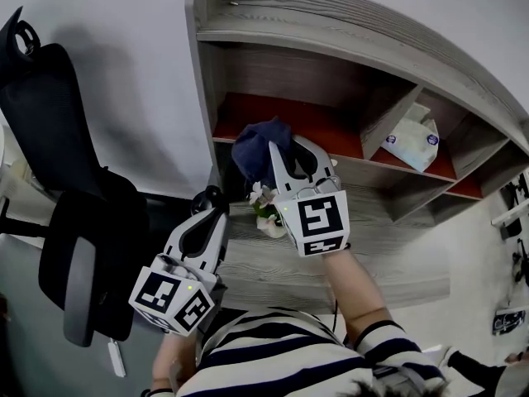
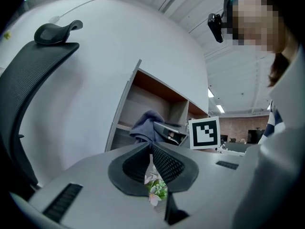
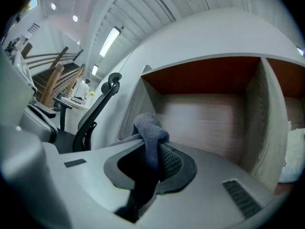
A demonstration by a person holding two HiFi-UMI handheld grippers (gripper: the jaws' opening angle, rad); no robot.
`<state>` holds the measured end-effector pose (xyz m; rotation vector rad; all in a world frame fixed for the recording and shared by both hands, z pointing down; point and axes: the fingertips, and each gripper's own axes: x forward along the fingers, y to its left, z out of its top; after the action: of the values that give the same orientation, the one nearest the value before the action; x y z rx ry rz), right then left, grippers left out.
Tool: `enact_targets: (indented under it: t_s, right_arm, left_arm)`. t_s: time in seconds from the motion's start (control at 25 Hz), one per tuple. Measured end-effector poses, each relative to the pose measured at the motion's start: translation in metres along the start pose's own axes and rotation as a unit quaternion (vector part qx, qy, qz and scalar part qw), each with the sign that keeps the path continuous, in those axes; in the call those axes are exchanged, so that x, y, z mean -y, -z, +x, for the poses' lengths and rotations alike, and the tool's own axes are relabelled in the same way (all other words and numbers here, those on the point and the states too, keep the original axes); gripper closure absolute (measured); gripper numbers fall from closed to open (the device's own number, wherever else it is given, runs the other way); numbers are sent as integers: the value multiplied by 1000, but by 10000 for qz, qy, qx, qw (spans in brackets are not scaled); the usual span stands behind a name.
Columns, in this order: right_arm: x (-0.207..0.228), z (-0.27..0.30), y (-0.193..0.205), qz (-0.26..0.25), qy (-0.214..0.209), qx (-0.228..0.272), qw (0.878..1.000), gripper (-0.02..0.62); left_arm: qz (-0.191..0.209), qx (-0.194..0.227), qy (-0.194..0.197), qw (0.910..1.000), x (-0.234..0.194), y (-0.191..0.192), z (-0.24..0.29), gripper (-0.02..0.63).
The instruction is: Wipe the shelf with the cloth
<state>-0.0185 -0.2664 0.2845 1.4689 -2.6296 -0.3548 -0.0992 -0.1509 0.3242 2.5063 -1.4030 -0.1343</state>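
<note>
My right gripper is clamped on the cloth, held up at the top-left compartment of the shelf so the bunched end can reach its red board; my left gripper hangs lower, jaws together and seemingly empty, beside the flowers on the board below.

The light is soft and even. Ceiling lamps shine bright in the right gripper view. All views bend at the edges, with dark corners.

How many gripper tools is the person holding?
2. The left gripper hangs low, shut and empty; the right gripper is up at the shelf, clamped on the blue cloth.
</note>
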Motion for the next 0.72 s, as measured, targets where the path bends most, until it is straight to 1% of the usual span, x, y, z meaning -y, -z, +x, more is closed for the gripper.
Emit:
enact_targets:
  t_s: [0.36,0.72]
  right_arm:
    - [46,-39,15,-135,613,-210,9978,538]
    - [92,-82,31,-156,1370,-416,9896,538]
  left_arm:
    - [-7,-129,428,9990,18,5,22,575]
    - [0,-195,742,9971,33,7,35,575]
